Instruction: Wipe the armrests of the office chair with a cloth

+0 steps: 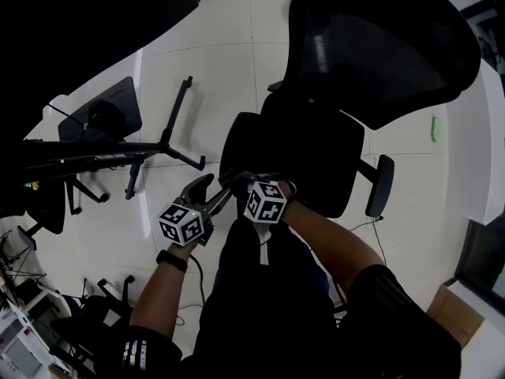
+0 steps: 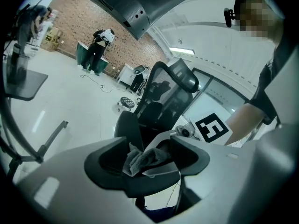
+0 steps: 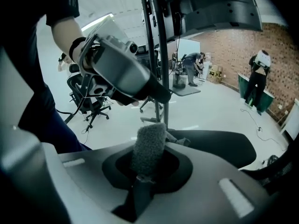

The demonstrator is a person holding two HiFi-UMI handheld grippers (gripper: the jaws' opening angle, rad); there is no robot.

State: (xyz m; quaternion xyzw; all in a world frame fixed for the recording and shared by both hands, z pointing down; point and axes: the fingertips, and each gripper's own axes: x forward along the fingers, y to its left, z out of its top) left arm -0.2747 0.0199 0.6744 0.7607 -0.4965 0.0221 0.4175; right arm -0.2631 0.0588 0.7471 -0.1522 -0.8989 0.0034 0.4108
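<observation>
The black office chair (image 1: 371,46) stands ahead of me, its mesh back to the upper right. Its left armrest (image 1: 238,142) lies just beyond both grippers, and its right armrest (image 1: 381,184) is off to the right. My right gripper (image 1: 238,181) is shut on a rolled grey cloth (image 3: 149,148), which stands upright above the armrest pad (image 3: 219,146). My left gripper (image 1: 210,193) meets it tip to tip with its jaws spread. In the left gripper view the bunched cloth (image 2: 139,158) sits between the jaws of the left gripper (image 2: 145,161), beside a light finger of the right gripper.
A black tripod stand (image 1: 170,136) and other chair bases (image 1: 79,188) crowd the floor to the left. White desk edges (image 1: 473,133) run along the right. People stand far off by a brick wall (image 2: 100,45). My legs are directly below the grippers.
</observation>
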